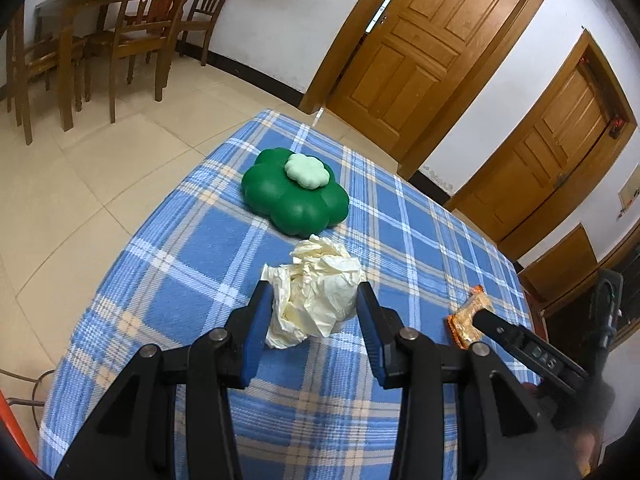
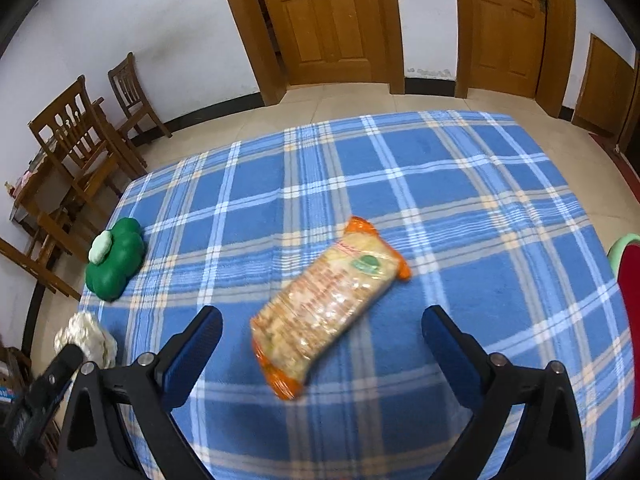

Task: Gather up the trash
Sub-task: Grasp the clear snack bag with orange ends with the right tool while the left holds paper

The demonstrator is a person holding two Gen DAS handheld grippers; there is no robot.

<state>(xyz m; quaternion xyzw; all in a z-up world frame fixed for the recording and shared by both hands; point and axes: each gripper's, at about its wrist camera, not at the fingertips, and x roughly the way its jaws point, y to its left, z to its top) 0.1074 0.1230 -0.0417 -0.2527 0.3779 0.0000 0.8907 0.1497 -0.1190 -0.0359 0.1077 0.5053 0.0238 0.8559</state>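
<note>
A crumpled cream paper ball (image 1: 316, 288) lies on the blue plaid table (image 1: 192, 264). My left gripper (image 1: 314, 296) has its blue pads on both sides of the ball and appears shut on it. The ball also shows in the right wrist view (image 2: 86, 336). An orange snack wrapper (image 2: 328, 308) lies flat mid-table; my right gripper (image 2: 322, 320) is open, its fingers wide on either side of the wrapper and above it. The wrapper shows in the left wrist view (image 1: 468, 316) with the right gripper's finger over it.
A green flower-shaped bin with a pale green lid (image 1: 296, 192) stands just beyond the paper ball, near the table's left edge (image 2: 116, 260). Wooden chairs (image 1: 132, 28) and doors (image 1: 424, 44) stand beyond the table. A red and green object (image 2: 630, 276) is at the right edge.
</note>
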